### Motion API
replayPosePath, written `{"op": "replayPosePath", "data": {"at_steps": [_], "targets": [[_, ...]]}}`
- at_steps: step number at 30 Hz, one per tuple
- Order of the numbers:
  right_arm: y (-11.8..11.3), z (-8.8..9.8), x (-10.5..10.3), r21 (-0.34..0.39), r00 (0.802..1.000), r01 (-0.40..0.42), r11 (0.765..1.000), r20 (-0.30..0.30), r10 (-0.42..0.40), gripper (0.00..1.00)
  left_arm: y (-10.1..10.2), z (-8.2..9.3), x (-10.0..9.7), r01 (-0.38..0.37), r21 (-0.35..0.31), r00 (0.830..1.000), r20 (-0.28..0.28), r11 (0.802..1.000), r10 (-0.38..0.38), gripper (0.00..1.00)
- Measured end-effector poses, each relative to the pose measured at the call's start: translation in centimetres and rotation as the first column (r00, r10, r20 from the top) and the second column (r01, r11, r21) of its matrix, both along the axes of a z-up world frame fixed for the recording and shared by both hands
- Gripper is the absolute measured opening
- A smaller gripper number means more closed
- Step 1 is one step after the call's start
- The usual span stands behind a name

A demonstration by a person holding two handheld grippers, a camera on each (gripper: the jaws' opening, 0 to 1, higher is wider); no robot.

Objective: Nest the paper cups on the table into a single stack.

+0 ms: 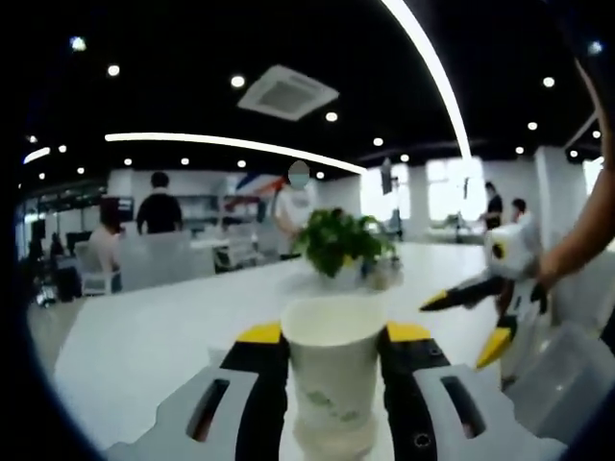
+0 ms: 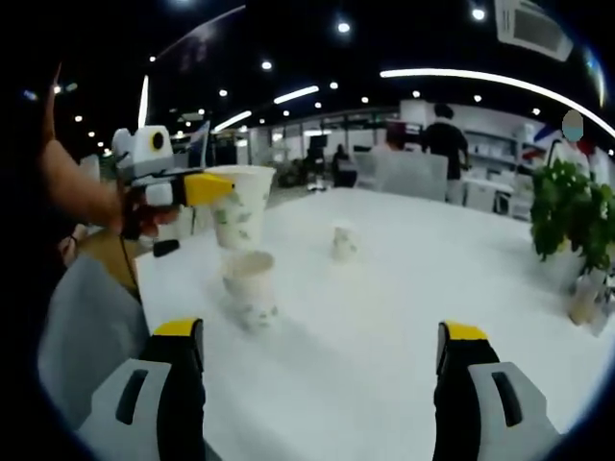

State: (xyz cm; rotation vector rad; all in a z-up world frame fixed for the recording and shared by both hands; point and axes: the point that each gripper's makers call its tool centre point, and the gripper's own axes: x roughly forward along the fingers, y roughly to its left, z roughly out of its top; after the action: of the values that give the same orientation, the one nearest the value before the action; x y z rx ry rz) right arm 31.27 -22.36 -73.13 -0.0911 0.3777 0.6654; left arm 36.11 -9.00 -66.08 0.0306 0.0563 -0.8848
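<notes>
White paper, thin and easily crushed, is what the left gripper (image 1: 332,348) has between its yellow-tipped black fingers (image 1: 259,333): a white paper cup with a faint green print (image 1: 333,370), held upright and lifted clear of the white desk (image 1: 154,336). In the right gripper view the same held cup (image 2: 237,206) hangs just above and slightly left of a second white paper cup (image 2: 251,287) standing upright on the desk, with a third, smaller-looking paper cup (image 2: 343,241) farther off toward the middle. The right gripper (image 2: 322,351) hovers with its fingers spread wide and nothing between them.

The main risk, as a judgement, is misalignment: if the held cup comes down off-centre or tilted, its base could catch the standing cup's rim and tip or shove it. Squeezing too hard could also oval the held cup so it fails to seat. The standing cup is light and unsupported, so any sideways nudge may slide it.

Room is generous to the right and far side, where bare desk stretches to a leafy green potted plant (image 2: 565,206). On the left, the near desk edge (image 2: 168,307) lies close beside the standing cup, with the person's grey-clad leg (image 2: 82,327) below it, so a cup knocked that way could fall off.
</notes>
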Motion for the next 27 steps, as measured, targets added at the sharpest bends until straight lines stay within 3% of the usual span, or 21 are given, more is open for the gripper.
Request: {"op": "replayPosePath", "data": {"at_steps": [5, 10, 17, 23, 27], "targets": [[0.0, -0.3, -0.2, -0.003, 1.0, 0.002, 1.0, -0.01, -0.002, 1.0, 0.0, -2.7, 0.0, -0.005, 0.043, 1.0, -0.021, 0.999, 0.006, 0.36], [0.0, -0.3, -0.3, -0.003, 1.0, 0.006, 1.0, -0.011, -0.006, 1.0, 0.2, -5.9, -0.3, 0.007, 0.095, 0.997, -0.081, 0.995, 0.001, 0.36], [0.1, -0.5, -0.4, -0.003, 1.0, 0.007, 1.0, -0.016, -0.007, 1.0, 0.7, -8.6, -0.7, 0.01, 0.168, 0.992, -0.128, 0.986, 0.012, 0.37], [0.3, -0.6, -0.2, -0.002, 1.0, 0.0, 1.0, -0.016, 0.0, 1.0, 1.0, -8.5, -0.7, -0.003, 0.161, 0.991, -0.133, 0.987, 0.025, 0.39], [0.5, -0.6, -0.2, -0.003, 1.0, -0.008, 1.0, -0.017, 0.008, 1.0, 0.9, -8.4, -0.6, 0.01, 0.133, 0.985, -0.169, 0.991, 0.013, 0.46]]}}
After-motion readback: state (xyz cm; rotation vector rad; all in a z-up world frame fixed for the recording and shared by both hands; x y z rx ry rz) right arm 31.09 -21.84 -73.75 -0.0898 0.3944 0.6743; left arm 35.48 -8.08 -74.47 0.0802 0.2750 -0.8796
